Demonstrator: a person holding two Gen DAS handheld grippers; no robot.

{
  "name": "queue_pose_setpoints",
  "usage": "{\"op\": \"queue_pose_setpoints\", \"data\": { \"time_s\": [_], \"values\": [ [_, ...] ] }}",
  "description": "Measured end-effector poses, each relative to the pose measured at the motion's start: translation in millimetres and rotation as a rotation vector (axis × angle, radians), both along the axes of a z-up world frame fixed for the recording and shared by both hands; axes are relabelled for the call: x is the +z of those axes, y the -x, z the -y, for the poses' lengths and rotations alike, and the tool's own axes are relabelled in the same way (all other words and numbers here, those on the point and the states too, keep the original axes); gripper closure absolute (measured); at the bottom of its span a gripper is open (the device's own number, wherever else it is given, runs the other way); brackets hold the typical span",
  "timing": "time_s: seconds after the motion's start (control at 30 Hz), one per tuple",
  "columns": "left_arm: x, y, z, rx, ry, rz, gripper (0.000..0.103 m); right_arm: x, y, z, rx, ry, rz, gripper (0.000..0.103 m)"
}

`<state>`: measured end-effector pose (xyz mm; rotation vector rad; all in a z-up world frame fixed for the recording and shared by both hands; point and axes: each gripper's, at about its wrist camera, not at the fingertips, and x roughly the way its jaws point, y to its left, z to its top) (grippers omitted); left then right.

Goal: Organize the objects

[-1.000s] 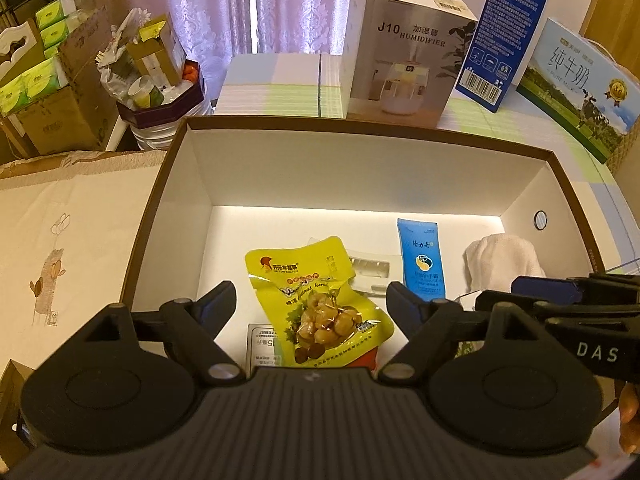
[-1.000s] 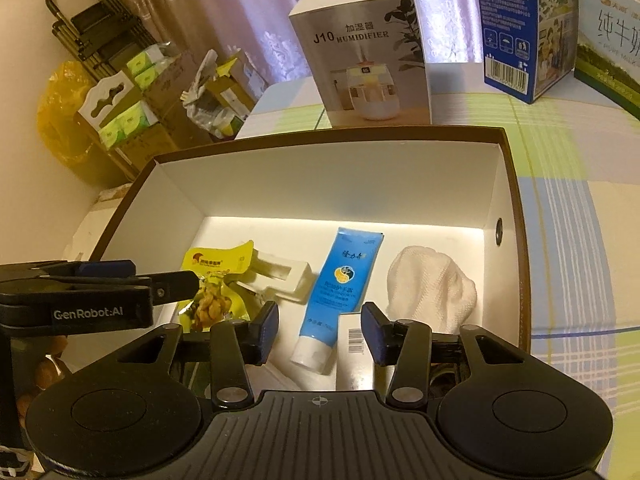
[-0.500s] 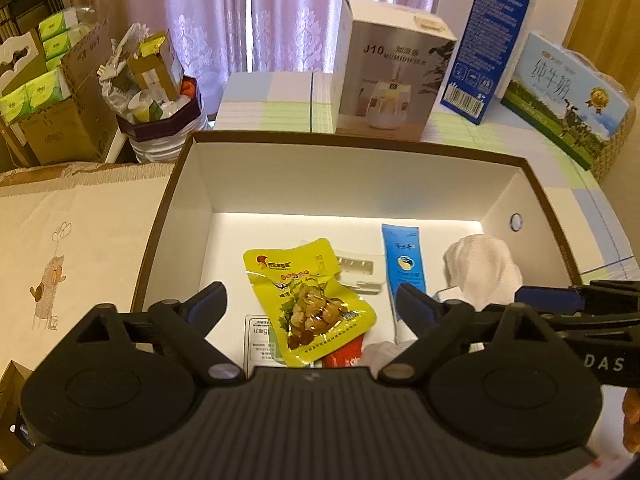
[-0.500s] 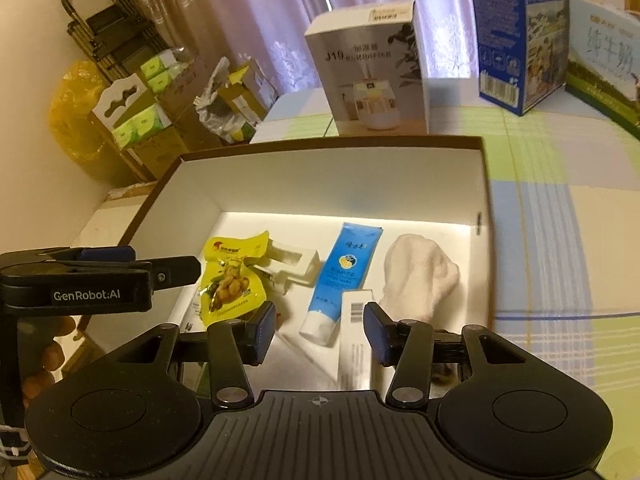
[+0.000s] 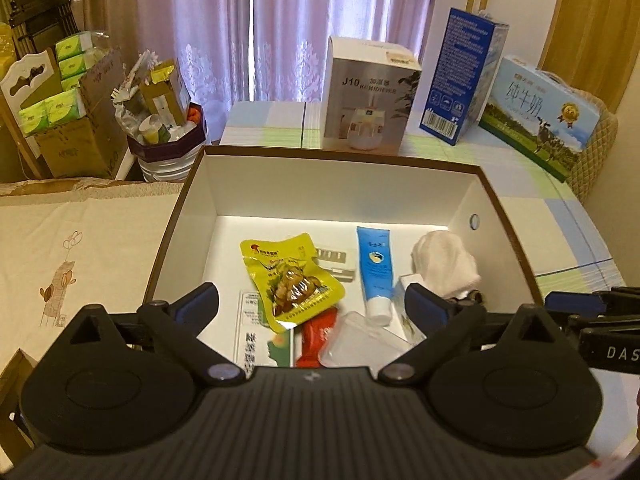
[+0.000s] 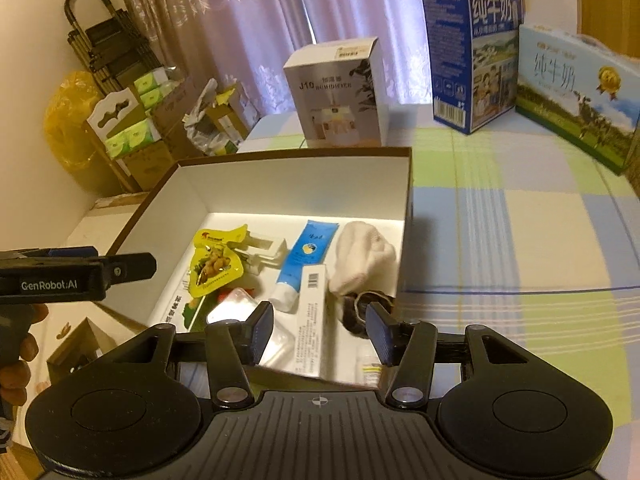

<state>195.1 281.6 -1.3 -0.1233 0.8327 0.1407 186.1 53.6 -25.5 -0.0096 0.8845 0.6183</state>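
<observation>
both hand-held grippers, left (image 5: pixel 311 305) and right (image 6: pixel 321 327), were opening and empty; crowded box (image 5: pixel 340 159) risked snagging the yellow snack pouch (image 5: pixel 292 280).

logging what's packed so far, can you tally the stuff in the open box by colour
yellow: 1, snack pouch
blue: 1, tube
white: 3, cloth, plastic holder, slim carton
red: 1, packet
clear: 1, plastic case
green-and-white: 1, leaflet
dark: 1, twine bundle
total: 9

A brown-rimmed white box (image 5: pixel 496 200) holds a yellow snack pouch (image 5: pixel 290 280), a blue tube (image 5: pixel 374 268) and a white cloth (image 5: pixel 446 266); the tablecloth (image 6: pixel 520 220) is pastel checked.
</observation>
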Motion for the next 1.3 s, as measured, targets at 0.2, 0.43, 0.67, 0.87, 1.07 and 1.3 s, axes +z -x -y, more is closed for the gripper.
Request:
{"op": "queue_pose_setpoints", "data": {
  "time_s": [0.2, 0.43, 0.67, 0.87, 1.07, 1.3],
  "values": [
    [5.0, 25.4, 23.3, 0.01, -0.015, 0.001, 0.005, 6.1, 15.4, 25.1, 0.03, -0.011, 0.014, 0.053],
    [11.1, 49.3, 60.6, 0.023, -0.012, 0.006, 0.004, 9.4, 31.1, 65.4, 0.051, 0.004, 0.025, 0.052],
    [14.1, 70.0, 101.8, 0.018, 0.004, 0.008, 0.002, 12.5, 44.6, 110.6, 0.034, 0.016, 0.025, 0.052],
    [12.4, 85.4, 140.2, -0.012, 0.013, 0.0, 0.001, 15.3, 59.0, 147.9, 0.018, 0.018, 0.026, 0.052],
    [8.8, 103.9, 179.6, -0.05, 0.021, 0.004, 0.001, 16.6, 78.2, 180.2, 0.01, 0.013, 0.018, 0.052],
    [5.5, 120.4, 215.6, -0.067, 0.016, -0.021, 0.001, 18.7, 97.8, 210.7, 0.002, 0.005, 0.012, 0.052]
  ]
}}
